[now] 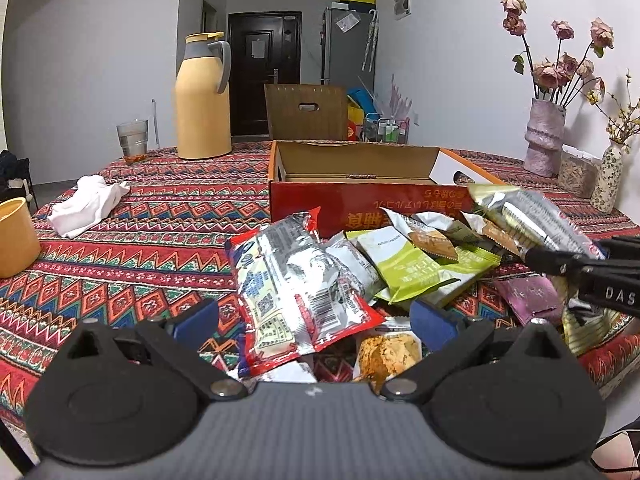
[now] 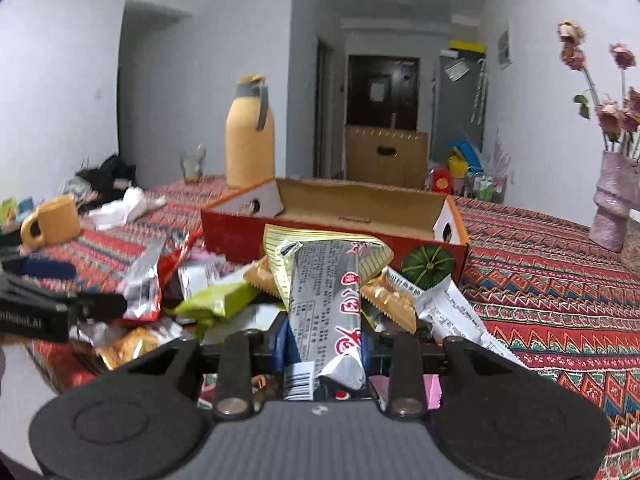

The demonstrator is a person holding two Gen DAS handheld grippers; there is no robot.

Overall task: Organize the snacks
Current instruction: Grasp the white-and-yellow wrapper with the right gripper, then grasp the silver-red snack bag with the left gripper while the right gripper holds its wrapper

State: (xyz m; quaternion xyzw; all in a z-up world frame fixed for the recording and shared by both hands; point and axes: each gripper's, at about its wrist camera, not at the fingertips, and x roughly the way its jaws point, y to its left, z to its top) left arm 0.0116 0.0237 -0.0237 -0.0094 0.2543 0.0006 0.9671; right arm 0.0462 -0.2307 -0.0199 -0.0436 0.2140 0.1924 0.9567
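Observation:
A pile of snack packets lies on the patterned tablecloth in front of an open red cardboard box (image 1: pixel 352 168), whose inside looks bare (image 2: pixel 360 204). My left gripper (image 1: pixel 316 316) is open, low over the pile, with a red and silver packet (image 1: pixel 296 292) between its blue fingers. My right gripper (image 2: pixel 326 340) is shut on a long silver and red packet (image 2: pixel 332 296), held above the pile and pointing toward the box. That gripper also shows in the left wrist view (image 1: pixel 560 264), at the right, holding the packet (image 1: pixel 536 220). Green packets (image 1: pixel 416 268) lie in the middle.
A yellow thermos (image 1: pixel 202 100) and a glass (image 1: pixel 133 140) stand at the far left of the table. A white cloth (image 1: pixel 88 204) and a yellow cup (image 1: pixel 14 236) lie left. Vases with dried flowers (image 1: pixel 544 140) stand at the right. A brown carton (image 1: pixel 306 112) sits behind the table.

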